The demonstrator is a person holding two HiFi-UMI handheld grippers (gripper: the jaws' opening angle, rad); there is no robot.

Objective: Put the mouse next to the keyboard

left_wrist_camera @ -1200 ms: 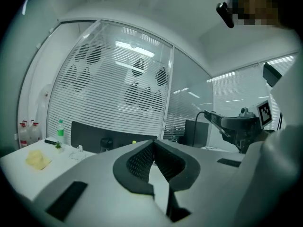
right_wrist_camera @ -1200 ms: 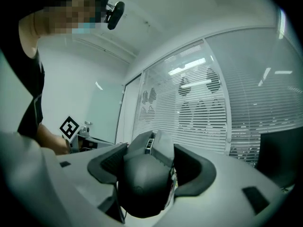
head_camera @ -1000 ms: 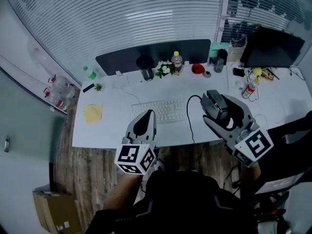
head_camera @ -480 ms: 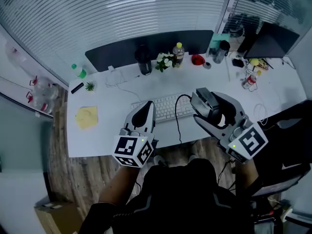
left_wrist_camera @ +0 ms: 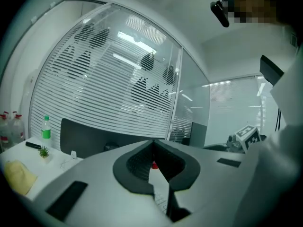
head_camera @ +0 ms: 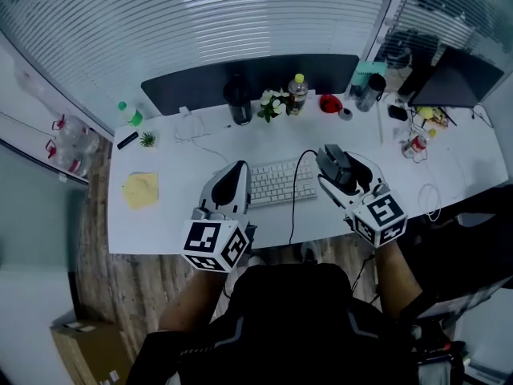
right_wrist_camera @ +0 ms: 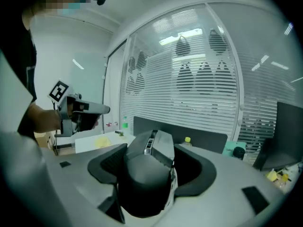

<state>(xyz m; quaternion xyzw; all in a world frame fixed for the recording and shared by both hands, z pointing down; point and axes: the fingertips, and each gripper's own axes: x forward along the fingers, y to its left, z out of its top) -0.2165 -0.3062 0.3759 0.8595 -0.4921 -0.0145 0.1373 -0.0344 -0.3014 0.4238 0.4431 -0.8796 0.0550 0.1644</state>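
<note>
Mouse (right_wrist_camera: 149, 174) is clamped by its flanks between the wide-set jaws of the right hand-held gripper (right_wrist_camera: 154, 150), just right of the keyboard (head_camera: 276, 181) over the desk (head_camera: 168, 215). The left hand-held gripper (left_wrist_camera: 152, 148) is closed on nothing on the keyboard's other side. It's a chunky, angular black wired mouse, probably light, hard, slick plastic, so gripping the sides at the widest part seems right, though the cable (head_camera: 292, 207) might tug.

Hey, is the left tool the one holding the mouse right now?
No, the left tool is closed on nothing, while the mouse sits clamped in the right tool.
</note>
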